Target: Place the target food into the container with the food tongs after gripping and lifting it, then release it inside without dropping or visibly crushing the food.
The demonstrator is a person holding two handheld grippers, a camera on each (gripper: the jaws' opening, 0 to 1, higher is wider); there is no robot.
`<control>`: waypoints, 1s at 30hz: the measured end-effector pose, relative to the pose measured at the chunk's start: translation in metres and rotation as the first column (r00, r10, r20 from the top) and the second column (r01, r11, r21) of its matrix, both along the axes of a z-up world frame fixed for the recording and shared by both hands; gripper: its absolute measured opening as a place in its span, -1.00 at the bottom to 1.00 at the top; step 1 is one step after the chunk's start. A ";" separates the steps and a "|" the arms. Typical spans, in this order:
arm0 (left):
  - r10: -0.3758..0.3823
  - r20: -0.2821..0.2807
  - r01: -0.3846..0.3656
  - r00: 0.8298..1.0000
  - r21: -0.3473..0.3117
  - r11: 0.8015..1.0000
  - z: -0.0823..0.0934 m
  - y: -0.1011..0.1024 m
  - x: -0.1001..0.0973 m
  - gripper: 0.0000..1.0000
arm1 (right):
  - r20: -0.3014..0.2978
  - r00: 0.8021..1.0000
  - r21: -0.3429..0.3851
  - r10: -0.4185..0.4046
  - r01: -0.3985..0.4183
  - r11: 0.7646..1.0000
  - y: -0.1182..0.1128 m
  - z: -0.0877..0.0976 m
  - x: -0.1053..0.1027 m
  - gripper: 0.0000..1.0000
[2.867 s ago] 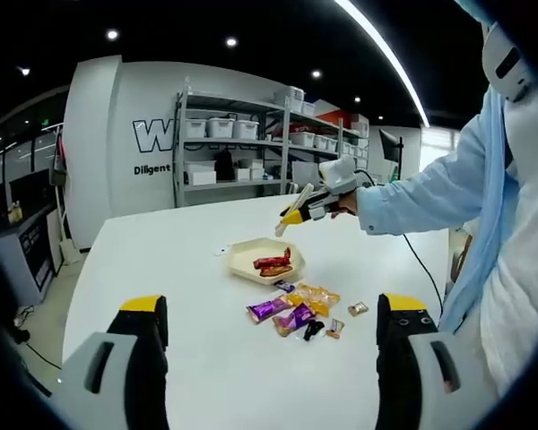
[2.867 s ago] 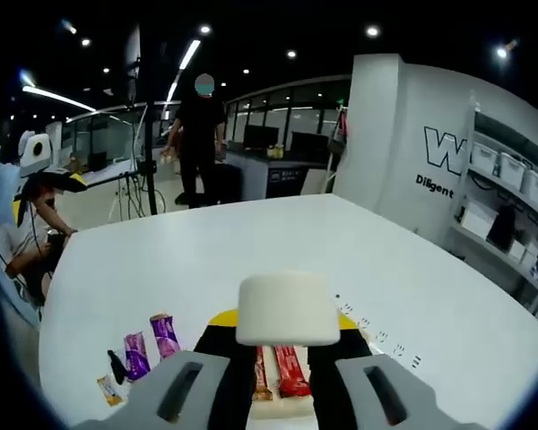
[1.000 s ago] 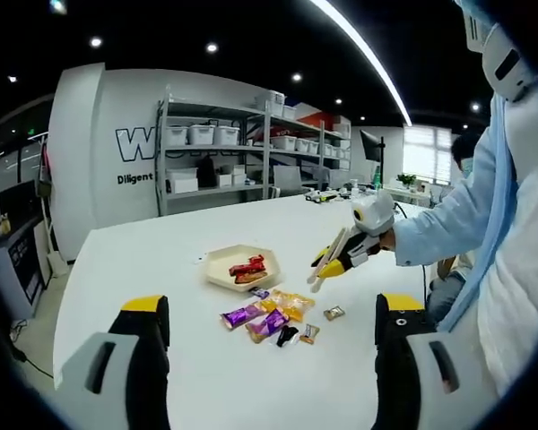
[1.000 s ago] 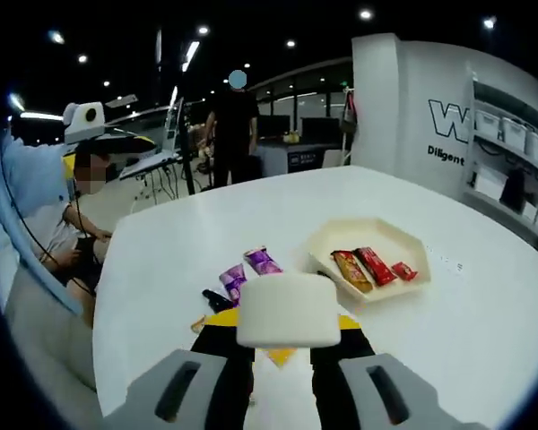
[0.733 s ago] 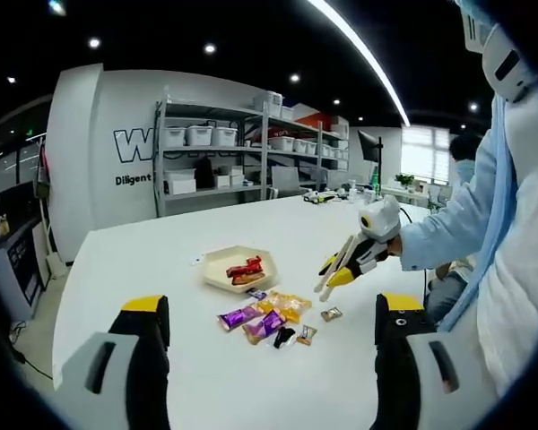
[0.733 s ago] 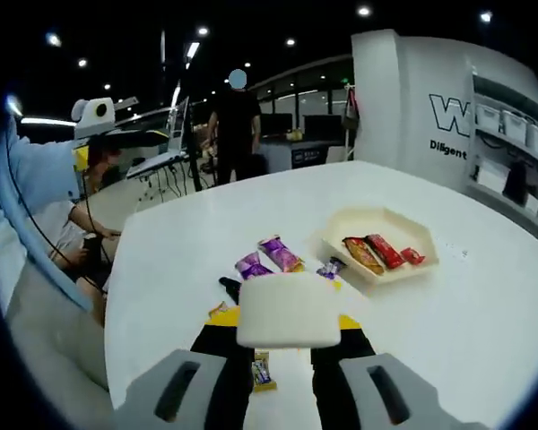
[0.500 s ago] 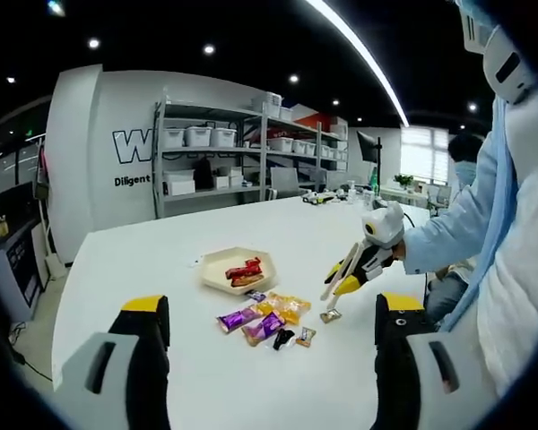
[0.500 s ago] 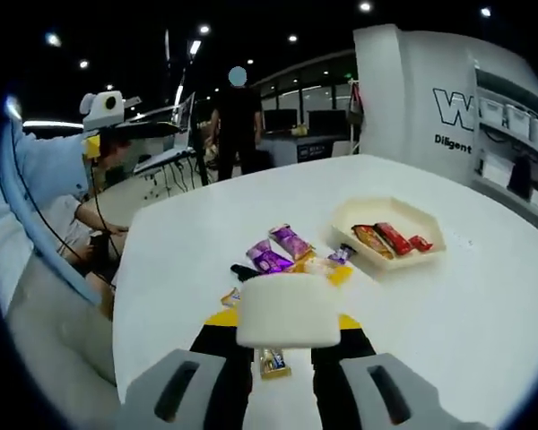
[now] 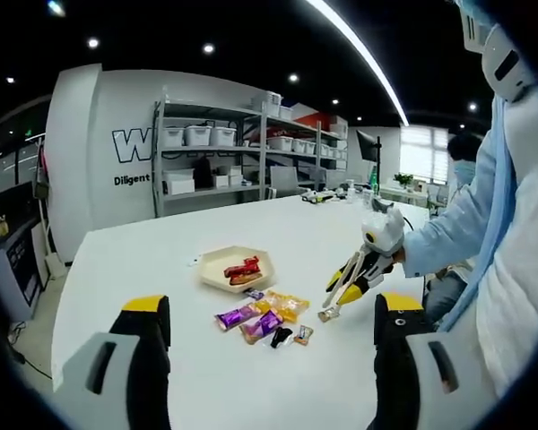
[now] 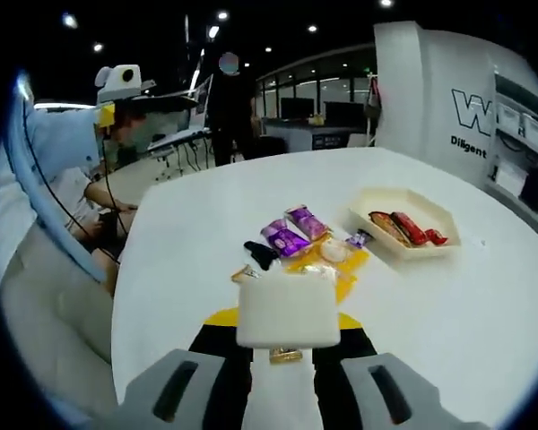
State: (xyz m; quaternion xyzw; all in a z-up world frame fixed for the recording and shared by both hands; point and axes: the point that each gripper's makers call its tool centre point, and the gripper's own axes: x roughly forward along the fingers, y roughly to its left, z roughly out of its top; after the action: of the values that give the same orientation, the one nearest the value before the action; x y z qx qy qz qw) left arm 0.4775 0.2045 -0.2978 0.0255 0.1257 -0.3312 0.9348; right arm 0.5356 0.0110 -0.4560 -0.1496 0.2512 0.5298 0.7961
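A beige hexagonal tray (image 9: 217, 273) (image 10: 381, 202) on the white table holds red-wrapped bars (image 9: 242, 268) (image 10: 411, 227). Beside it lies a pile of wrapped sweets: purple ones (image 9: 236, 315) (image 10: 287, 237), orange ones (image 9: 287, 305) (image 10: 332, 260) and a black one (image 9: 281, 336) (image 10: 262, 253). My right gripper (image 9: 345, 288) (image 10: 285, 354) is shut on cream food tongs (image 9: 334, 305), whose tips point down at a small gold sweet (image 9: 325, 314) (image 10: 285, 356). That sweet lies between the tong arms in the right gripper view. My left gripper (image 9: 271, 309) hovers open, well back from the pile.
A person's pale blue sleeve (image 9: 457, 233) reaches in from the right. Metal shelving with white bins (image 9: 224, 143) stands behind the table. Someone in black (image 10: 229, 98) stands far off near desks. The table's edge (image 10: 130, 296) runs close on the left.
The right gripper with the tongs has come away from the tray, swung round the pile and dropped low over the small gold sweet. The left gripper has stayed open.
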 end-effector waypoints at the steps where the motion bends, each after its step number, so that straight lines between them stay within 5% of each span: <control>1: 0.002 0.000 -0.002 1.000 -0.003 1.000 0.000 0.000 0.000 0.84 | -0.003 1.000 -0.002 0.003 -0.003 1.000 0.001 -0.001 -0.001 -0.62; 5: 0.003 -0.001 -0.003 1.000 -0.003 1.000 0.000 0.001 0.000 0.84 | 0.030 0.999 -0.052 0.028 -0.027 0.998 0.000 -0.008 -0.001 -0.65; 15: 0.006 0.005 -0.006 1.000 -0.004 1.000 0.000 0.003 0.004 0.84 | 0.021 1.000 -0.049 0.009 -0.008 0.999 -0.001 -0.007 0.002 -0.75; 30: 0.001 0.007 -0.001 1.000 -0.005 1.000 0.000 0.003 0.011 0.83 | 0.049 0.998 0.014 -0.029 0.028 1.000 0.003 0.030 0.033 -0.75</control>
State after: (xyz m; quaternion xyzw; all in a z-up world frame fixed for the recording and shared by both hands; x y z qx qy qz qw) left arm 0.4884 0.2077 -0.2974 0.0242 0.1217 -0.3312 0.9354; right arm 0.5687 0.0140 -0.4262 -0.1535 0.2302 0.5163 0.8105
